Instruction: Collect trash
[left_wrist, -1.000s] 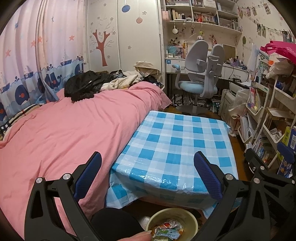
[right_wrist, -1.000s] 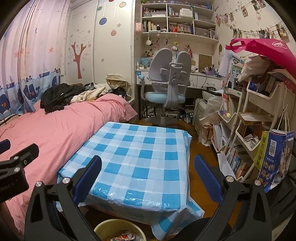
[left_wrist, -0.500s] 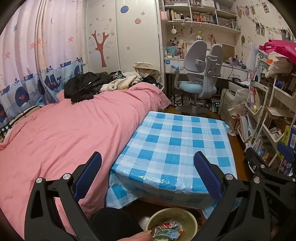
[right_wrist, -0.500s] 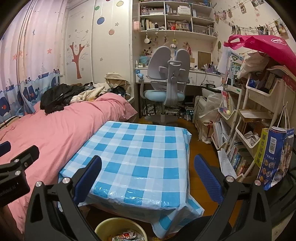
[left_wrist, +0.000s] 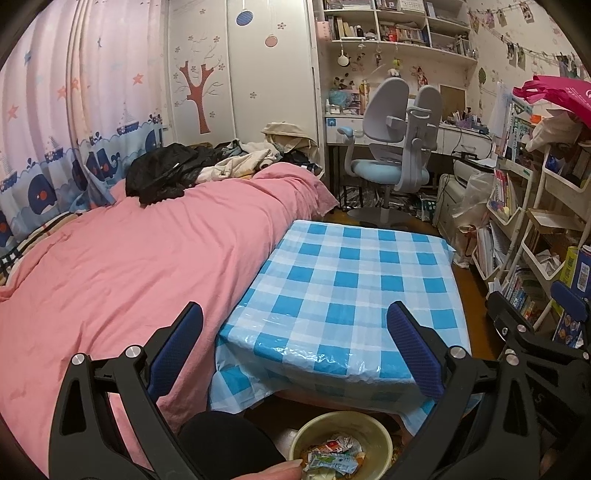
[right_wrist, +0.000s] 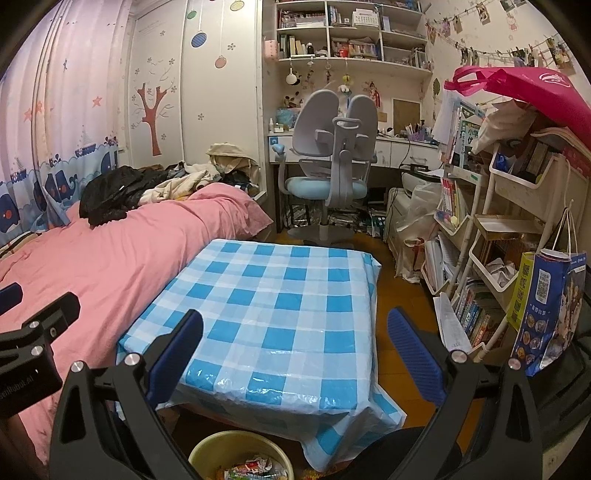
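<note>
A yellow trash bin (left_wrist: 306, 435) holding crumpled wrappers (left_wrist: 332, 456) stands on the floor just below both grippers; it also shows in the right wrist view (right_wrist: 207, 448). A low table with a blue-and-white checked cloth (left_wrist: 354, 280) lies ahead, with nothing on its top; it shows in the right wrist view too (right_wrist: 269, 306). My left gripper (left_wrist: 295, 345) is open and empty above the table's near edge. My right gripper (right_wrist: 295, 350) is open and empty, held to the right of the left one.
A bed with a pink cover (left_wrist: 129, 266) runs along the left, with clothes piled at its far end (left_wrist: 207, 166). A grey desk chair (right_wrist: 332, 158) stands beyond the table. Crowded white shelves (right_wrist: 498, 236) and a blue paper bag (right_wrist: 546, 310) line the right.
Both grippers have risen slightly and tilted up a little. Both stay open and empty.
</note>
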